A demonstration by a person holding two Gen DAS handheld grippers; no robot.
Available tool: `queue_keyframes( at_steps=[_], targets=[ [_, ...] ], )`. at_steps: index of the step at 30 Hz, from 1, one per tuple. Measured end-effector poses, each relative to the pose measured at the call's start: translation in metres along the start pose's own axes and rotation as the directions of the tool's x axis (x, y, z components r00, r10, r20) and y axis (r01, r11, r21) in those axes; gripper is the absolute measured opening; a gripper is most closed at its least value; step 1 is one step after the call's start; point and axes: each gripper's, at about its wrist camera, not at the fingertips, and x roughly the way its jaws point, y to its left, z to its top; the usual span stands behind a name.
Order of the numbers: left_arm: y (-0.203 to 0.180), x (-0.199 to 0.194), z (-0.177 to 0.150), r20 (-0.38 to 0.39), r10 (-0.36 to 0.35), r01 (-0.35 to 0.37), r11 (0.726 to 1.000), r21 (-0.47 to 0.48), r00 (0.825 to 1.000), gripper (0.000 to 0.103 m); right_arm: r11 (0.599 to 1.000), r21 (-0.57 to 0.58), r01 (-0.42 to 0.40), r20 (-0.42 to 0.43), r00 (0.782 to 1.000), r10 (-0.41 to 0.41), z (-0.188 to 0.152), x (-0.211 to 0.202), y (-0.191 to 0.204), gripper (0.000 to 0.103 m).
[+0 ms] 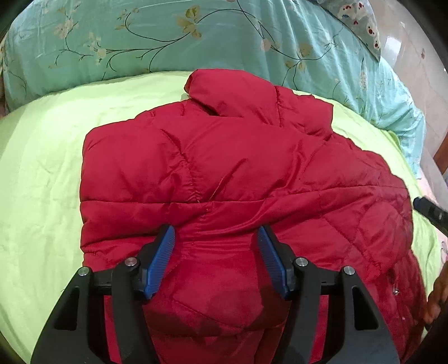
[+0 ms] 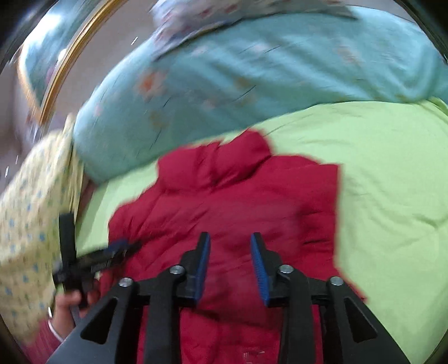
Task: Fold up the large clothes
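Note:
A red quilted puffer jacket (image 1: 224, 173) lies on the lime green sheet (image 1: 42, 182), collar at the far end, its sides folded in. It also shows in the right wrist view (image 2: 238, 201), blurred by motion. My left gripper (image 1: 216, 232) is open, hovering above the jacket's near part with nothing between its blue pads. My right gripper (image 2: 230, 240) is open and empty above the jacket's near middle. The left gripper also shows in the right wrist view (image 2: 120, 246) at the jacket's left edge. A tip of the right gripper shows at the right edge of the left wrist view (image 1: 431, 212).
A teal floral duvet (image 1: 168, 36) is bunched along the far side of the bed. A patterned pillow (image 1: 361, 22) lies at the far right. A yellow dotted sleeve (image 2: 30, 210) and a hand (image 2: 67, 305) are at the left. Floor shows beyond the bed (image 1: 414, 56).

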Motion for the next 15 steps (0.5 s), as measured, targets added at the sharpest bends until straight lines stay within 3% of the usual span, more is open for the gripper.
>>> queue_keyframes(
  at_steps=[5,12,15],
  targets=[
    [0.004,-0.003,0.000,0.004,-0.005,0.005,1.000,0.007,1.000,0.062,0.991,-0.045,0.126,-0.101,0.986,-0.130,-0.011,0.048,-0.007,0.031],
    [0.011,-0.039,-0.009,0.060,-0.065,0.065,0.998,0.013,0.996,0.062,0.994,-0.017,0.108,-0.100,0.989,-0.109,-0.019,0.057,-0.019,0.030],
    [0.019,-0.032,-0.011,0.030,-0.022,0.022,1.000,-0.005,0.999,0.062,0.995,-0.009,0.098,-0.098,0.990,-0.099,-0.019,0.057,-0.021,0.031]
  ],
)
